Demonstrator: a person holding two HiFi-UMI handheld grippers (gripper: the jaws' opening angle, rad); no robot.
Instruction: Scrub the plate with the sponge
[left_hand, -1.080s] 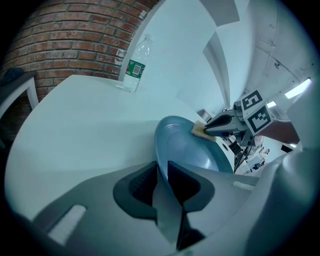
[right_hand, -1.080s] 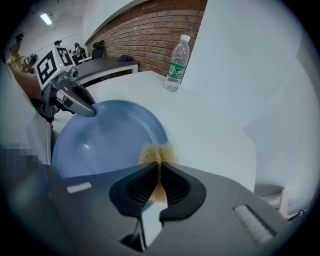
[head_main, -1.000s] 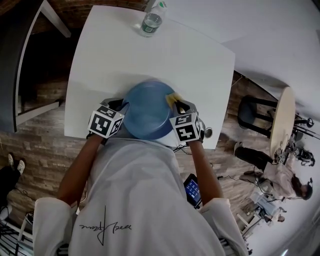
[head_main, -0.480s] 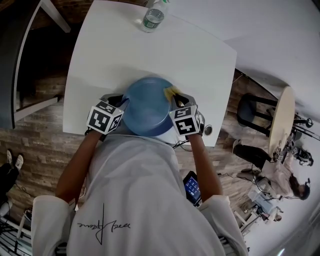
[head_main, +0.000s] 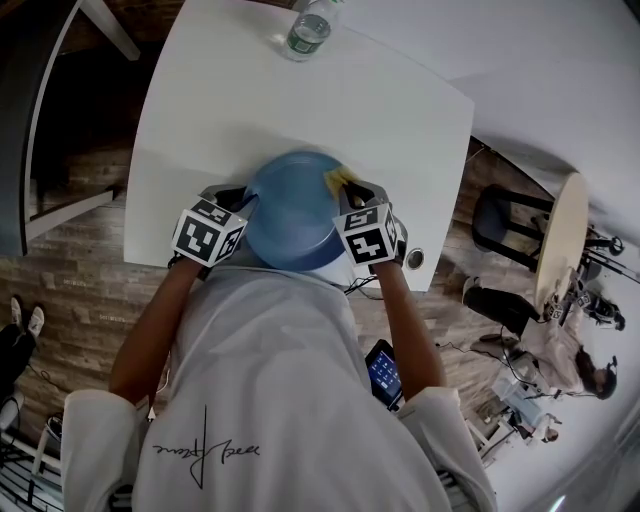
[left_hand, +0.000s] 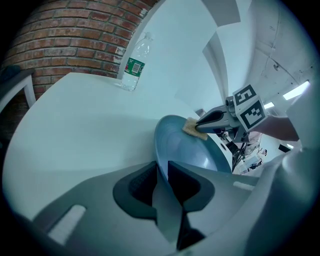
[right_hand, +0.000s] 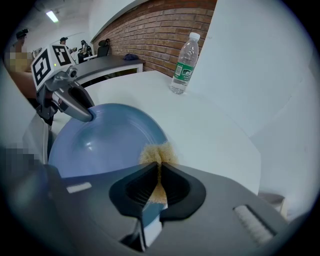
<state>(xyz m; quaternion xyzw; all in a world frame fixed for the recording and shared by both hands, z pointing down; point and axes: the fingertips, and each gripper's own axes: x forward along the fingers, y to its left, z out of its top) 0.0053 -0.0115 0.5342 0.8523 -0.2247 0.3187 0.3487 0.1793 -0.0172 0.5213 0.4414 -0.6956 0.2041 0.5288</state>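
From the head view, a blue plate (head_main: 290, 215) sits over the near edge of a white table (head_main: 220, 100). The left gripper (head_main: 242, 206) is at the plate's left rim and the right gripper (head_main: 352, 192) is at its upper right, with a yellow sponge (head_main: 338, 179) at its tip. Each gripper's cube shows black-and-white square markers. A bottle (head_main: 304, 32) stands at the far edge of the table. The person's white shirt (head_main: 270, 400) has a dark script scrawl that cannot be read. A phone (head_main: 385, 373) with a lit screen lies on the floor beside the person.

In the left gripper view, the jaws are narrowed onto the plate's rim and hold the plate tilted. The sponge presses on the far rim. The bottle's green label has print too small to read. A brick wall (left_hand: 70, 35) stands behind.

In the right gripper view, the jaws pinch the sponge tight, and its frayed end touches the plate's near edge. The left gripper clamps the opposite rim.
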